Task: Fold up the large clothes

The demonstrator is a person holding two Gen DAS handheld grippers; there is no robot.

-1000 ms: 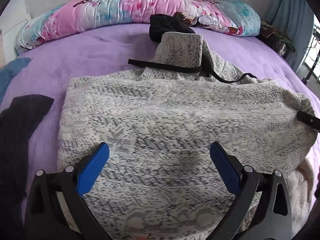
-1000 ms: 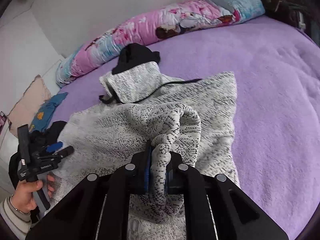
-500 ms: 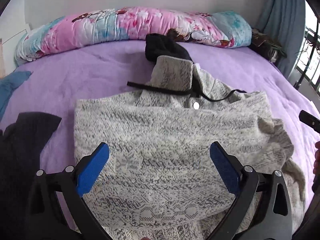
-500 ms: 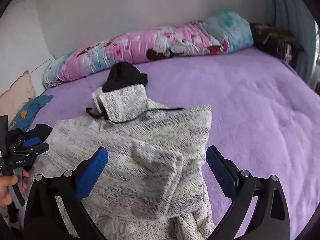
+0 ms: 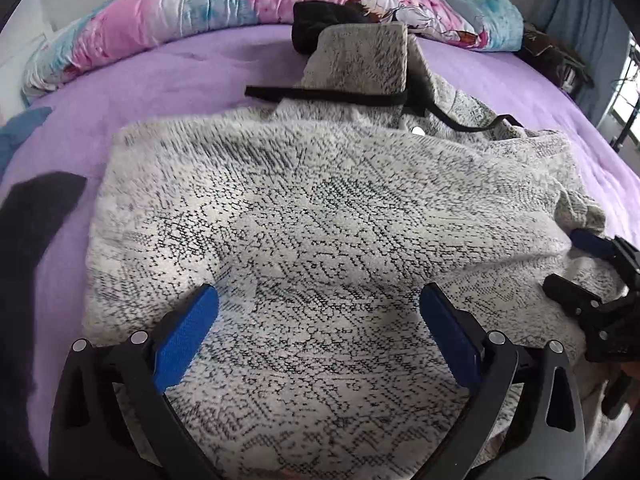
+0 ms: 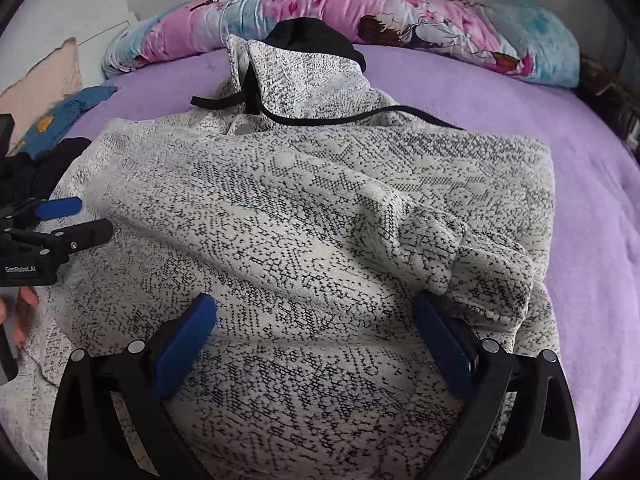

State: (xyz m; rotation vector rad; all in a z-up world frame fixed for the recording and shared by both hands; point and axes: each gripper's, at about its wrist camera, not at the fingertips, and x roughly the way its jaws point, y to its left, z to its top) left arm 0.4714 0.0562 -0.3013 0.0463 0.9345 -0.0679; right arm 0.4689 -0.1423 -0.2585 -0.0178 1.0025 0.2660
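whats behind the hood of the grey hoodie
A black garment lies just behind the grey hoodie's hood, partly covered by it, so its full shape is hidden. Further back a floral pillow runs along the purple bedspread.

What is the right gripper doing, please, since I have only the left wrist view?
Observer: The right gripper is wide open; its jaws have just been opening, the grey hoodie beneath them unpinched.
Operator: Where does the sleeve lie?
Observer: The sleeve lies folded across the hoodie's body, cuff beside the gripper's right-hand finger.
Operator: What is far left?
Observer: A beige cushion beside the blue cloth.
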